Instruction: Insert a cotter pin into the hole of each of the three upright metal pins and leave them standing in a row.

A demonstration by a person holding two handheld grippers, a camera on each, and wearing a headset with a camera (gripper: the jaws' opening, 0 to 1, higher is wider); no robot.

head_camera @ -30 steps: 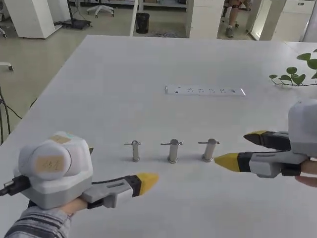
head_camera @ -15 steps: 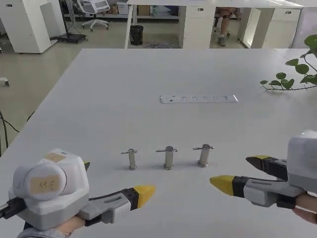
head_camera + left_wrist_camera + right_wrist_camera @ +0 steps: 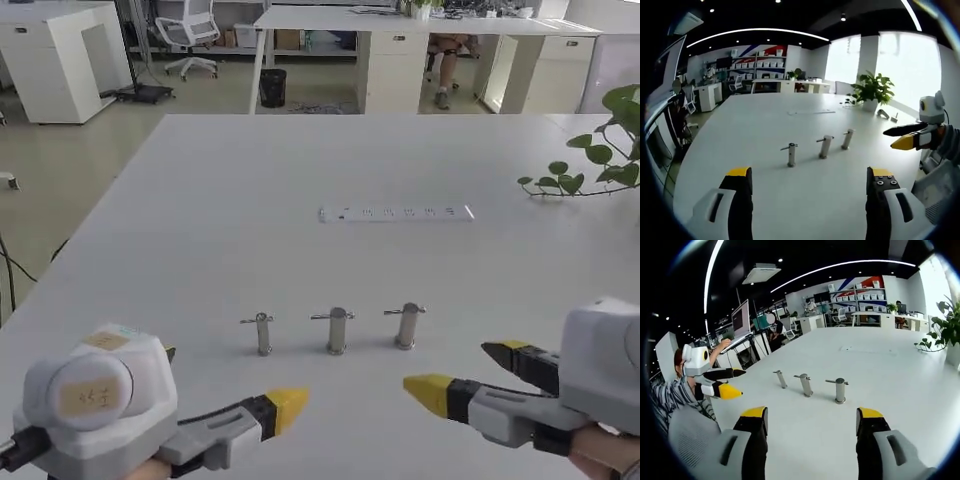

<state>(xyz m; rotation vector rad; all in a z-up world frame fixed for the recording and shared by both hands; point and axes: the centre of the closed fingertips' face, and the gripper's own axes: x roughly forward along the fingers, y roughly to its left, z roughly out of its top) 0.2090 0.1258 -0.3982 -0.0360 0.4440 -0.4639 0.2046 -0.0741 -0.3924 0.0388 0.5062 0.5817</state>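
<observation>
On the white worktop (image 3: 200, 200), three metal pins (image 3: 338, 331) are seen upright in a row in the head view. Each is crossed near its top by a cotter pin (image 3: 250, 320), and a power strip (image 3: 395, 213) lies well beyond them. A striped sleeve (image 3: 670, 395) is added by the right gripper view. The left gripper (image 3: 810, 172) and right gripper (image 3: 458, 370) are held low on the near side of the row. Both are aimed inward, apart from the pins, with jaws spread and nothing held.

White table (image 3: 200, 200): I logged three upright metal pins (image 3: 337, 332) standing in a row, a power strip (image 3: 396, 213) beyond, a plant (image 3: 572, 184) far right
</observation>
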